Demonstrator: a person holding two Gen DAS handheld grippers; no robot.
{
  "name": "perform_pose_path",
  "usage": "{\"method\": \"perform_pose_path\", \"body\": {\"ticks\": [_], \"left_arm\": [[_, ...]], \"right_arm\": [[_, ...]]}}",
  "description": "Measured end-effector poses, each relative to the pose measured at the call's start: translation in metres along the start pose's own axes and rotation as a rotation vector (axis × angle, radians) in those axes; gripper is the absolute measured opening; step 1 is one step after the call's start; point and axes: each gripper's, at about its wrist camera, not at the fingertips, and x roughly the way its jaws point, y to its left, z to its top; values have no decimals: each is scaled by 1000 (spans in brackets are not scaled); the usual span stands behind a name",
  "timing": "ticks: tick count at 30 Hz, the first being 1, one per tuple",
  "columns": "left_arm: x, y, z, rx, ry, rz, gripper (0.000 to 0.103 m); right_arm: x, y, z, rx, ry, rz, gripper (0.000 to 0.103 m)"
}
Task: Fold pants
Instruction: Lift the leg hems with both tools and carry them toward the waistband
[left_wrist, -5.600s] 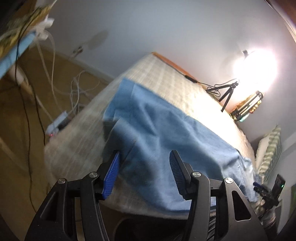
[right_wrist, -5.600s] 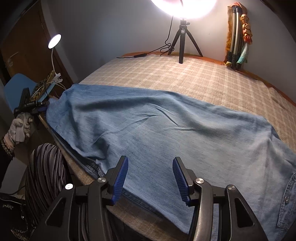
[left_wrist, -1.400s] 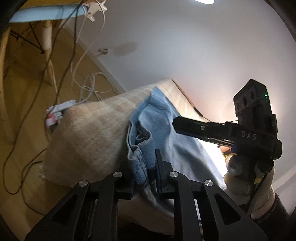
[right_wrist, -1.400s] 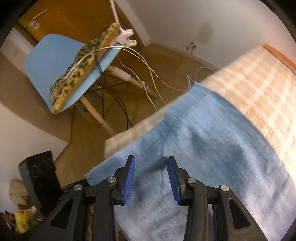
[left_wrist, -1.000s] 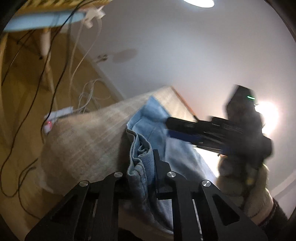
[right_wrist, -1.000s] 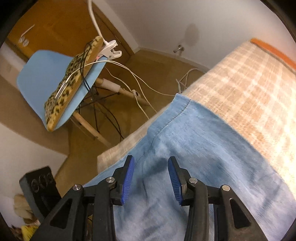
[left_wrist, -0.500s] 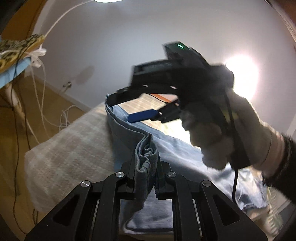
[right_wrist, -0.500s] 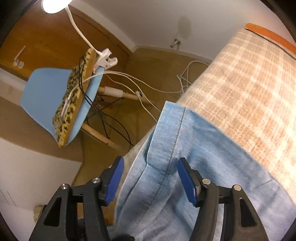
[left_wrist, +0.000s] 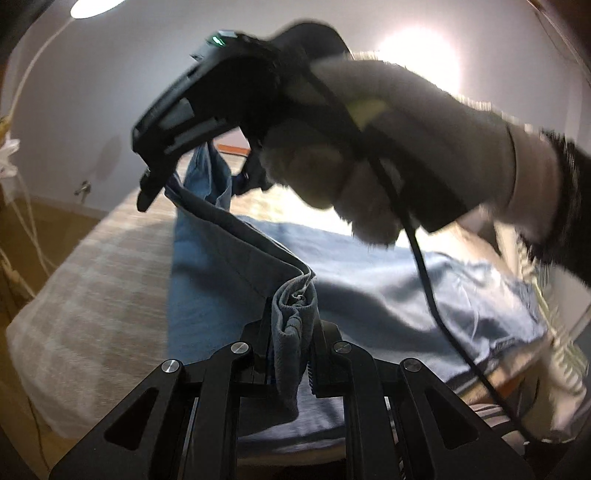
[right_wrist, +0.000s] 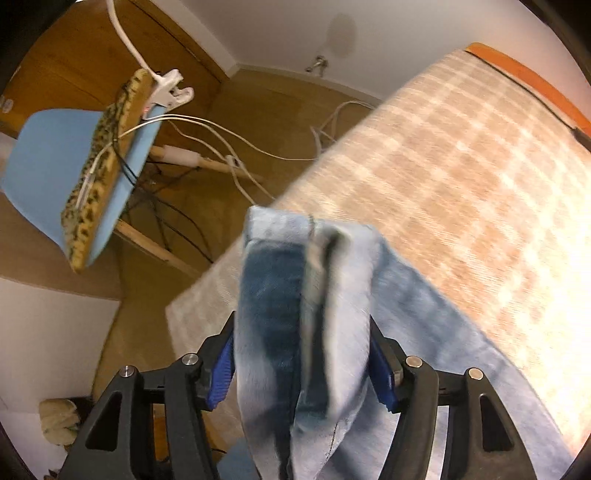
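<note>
Blue denim pants (left_wrist: 369, 280) lie spread across a plaid-covered bed (left_wrist: 92, 295). My left gripper (left_wrist: 291, 339) is shut on a bunched corner of the hem, held just above the bed's near edge. In the right wrist view my right gripper (right_wrist: 301, 369) stands wide, with a thick fold of the pants (right_wrist: 295, 314) filling the gap and touching both blue pads (right_wrist: 221, 369). In the left wrist view a gloved hand (left_wrist: 388, 147) holds that gripper, and the hem's other corner hangs lifted from it. The hem stretches taut between the two grippers.
Past the bed's (right_wrist: 461, 184) corner stands a blue chair (right_wrist: 55, 166) with a leopard-print cushion and a clipped lamp (right_wrist: 170, 88). White and black cables (right_wrist: 221, 147) trail over the wooden floor. A black cable (left_wrist: 424, 277) hangs from the gloved hand. A bright lamp glares behind it.
My right gripper went from hovering over flat denim to holding a thick fold of hem, lifted off the bed. My left gripper rolled and rose with its hem corner, nearer the right.
</note>
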Motion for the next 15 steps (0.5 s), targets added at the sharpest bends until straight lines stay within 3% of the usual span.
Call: {"method": "perform_pose_path", "body": {"ticks": [5, 8, 15], "left_arm": [[11, -9, -5, 47, 55, -8, 11], [18, -12, -5, 66, 76, -14, 11], [17, -13, -2, 96, 88, -26, 11]], "right_arm": [[-16, -23, -11, 20, 23, -6, 69], [-25, -39, -21, 45, 29, 39, 71], [-47, -96, -58, 213, -79, 283, 73]]}}
